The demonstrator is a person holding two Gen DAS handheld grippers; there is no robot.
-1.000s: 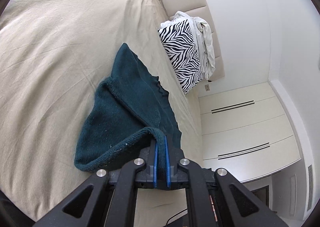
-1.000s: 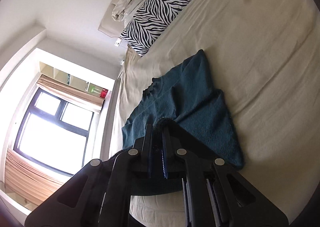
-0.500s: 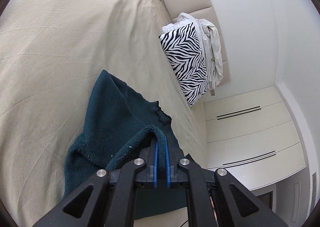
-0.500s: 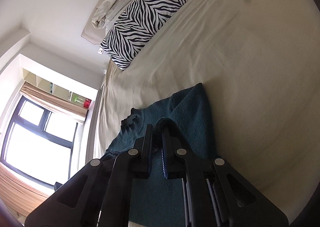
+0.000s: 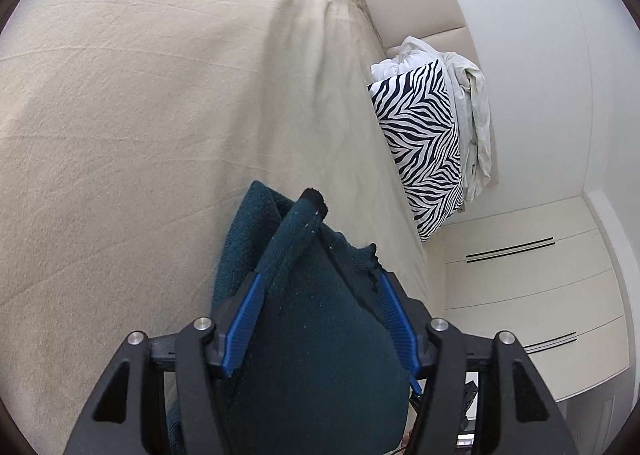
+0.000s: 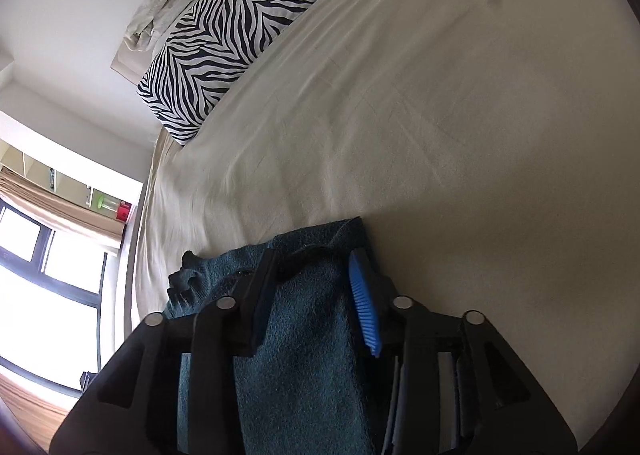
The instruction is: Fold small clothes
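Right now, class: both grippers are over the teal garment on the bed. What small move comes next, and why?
Probably lift both grippers clear. The left gripper and right gripper are open, the teal garment lies doubled on the bed sheet, so nothing is gripped.

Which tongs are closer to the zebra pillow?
Probably right: the zebra pillow looks bigger from the right tongs, ahead on their left. From the left tongs it looks smaller, ahead on their right. Both hang open over the teal sweater.
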